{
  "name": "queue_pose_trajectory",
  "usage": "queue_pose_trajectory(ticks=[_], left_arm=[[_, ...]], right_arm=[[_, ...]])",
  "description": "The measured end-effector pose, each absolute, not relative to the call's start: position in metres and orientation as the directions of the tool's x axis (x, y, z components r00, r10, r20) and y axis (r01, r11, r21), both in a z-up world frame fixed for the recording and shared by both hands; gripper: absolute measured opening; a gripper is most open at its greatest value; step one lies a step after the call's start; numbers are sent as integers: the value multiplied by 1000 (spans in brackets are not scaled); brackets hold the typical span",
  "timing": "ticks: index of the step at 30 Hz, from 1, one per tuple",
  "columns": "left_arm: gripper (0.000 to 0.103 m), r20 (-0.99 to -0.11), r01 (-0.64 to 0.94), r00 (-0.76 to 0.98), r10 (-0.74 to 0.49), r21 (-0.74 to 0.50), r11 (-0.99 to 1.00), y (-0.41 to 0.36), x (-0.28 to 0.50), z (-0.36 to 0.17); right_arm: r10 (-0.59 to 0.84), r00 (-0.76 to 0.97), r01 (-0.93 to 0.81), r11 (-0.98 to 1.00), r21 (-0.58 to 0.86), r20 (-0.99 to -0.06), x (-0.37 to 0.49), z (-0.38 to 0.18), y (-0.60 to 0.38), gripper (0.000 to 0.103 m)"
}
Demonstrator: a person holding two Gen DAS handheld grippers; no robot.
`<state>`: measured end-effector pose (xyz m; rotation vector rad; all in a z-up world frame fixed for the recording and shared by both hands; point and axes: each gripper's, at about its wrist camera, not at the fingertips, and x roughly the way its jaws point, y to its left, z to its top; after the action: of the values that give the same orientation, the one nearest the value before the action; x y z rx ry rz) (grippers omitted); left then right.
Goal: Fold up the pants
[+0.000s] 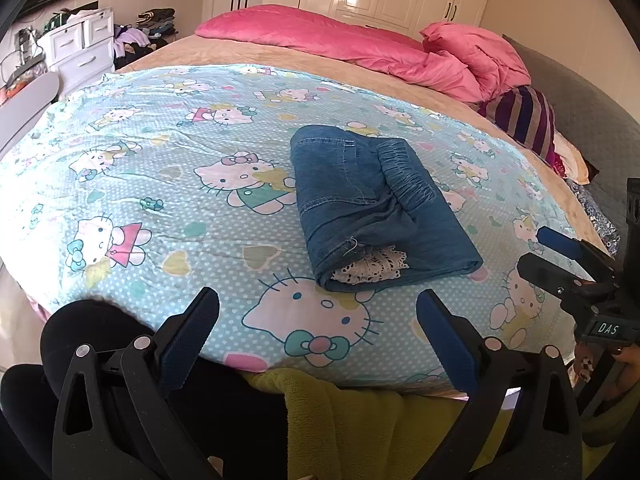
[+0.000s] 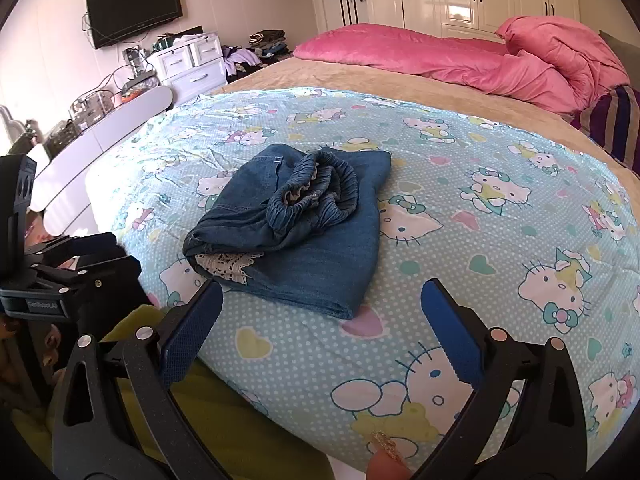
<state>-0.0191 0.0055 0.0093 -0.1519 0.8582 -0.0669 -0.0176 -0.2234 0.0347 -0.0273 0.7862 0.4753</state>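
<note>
Blue denim pants (image 1: 376, 204) lie folded into a compact bundle on the Hello Kitty sheet (image 1: 160, 184), elastic waistband on top and white lace trim showing at the near end. They also show in the right wrist view (image 2: 296, 228). My left gripper (image 1: 318, 316) is open and empty, hovering at the bed's near edge, short of the pants. My right gripper (image 2: 322, 308) is open and empty, just in front of the bundle's near edge. The right gripper also shows at the right edge of the left wrist view (image 1: 560, 256), and the left gripper at the left edge of the right wrist view (image 2: 92, 252).
A pink duvet (image 1: 360, 44) and a striped pillow (image 1: 524, 120) lie at the far side of the bed. A white drawer unit (image 2: 192, 64) and a wall TV (image 2: 134, 8) stand to the left. A yellow-green blanket (image 1: 360, 412) hangs at the near edge.
</note>
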Motion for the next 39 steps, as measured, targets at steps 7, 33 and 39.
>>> queue_pose_trajectory(ticks=[7, 33, 39], left_arm=[[99, -752, -2, 649, -117, -155, 988, 4, -19, 9], [99, -753, 9, 648, -115, -143, 990, 3, -19, 9], [98, -761, 2, 641, -101, -130, 992, 4, -17, 7]], right_arm=[[399, 608, -417, 896, 151, -686, -19, 34, -224, 94], [376, 616, -392, 909, 145, -692, -18, 33, -228, 94], [373, 617, -389, 910, 144, -693, -17, 33, -228, 94]])
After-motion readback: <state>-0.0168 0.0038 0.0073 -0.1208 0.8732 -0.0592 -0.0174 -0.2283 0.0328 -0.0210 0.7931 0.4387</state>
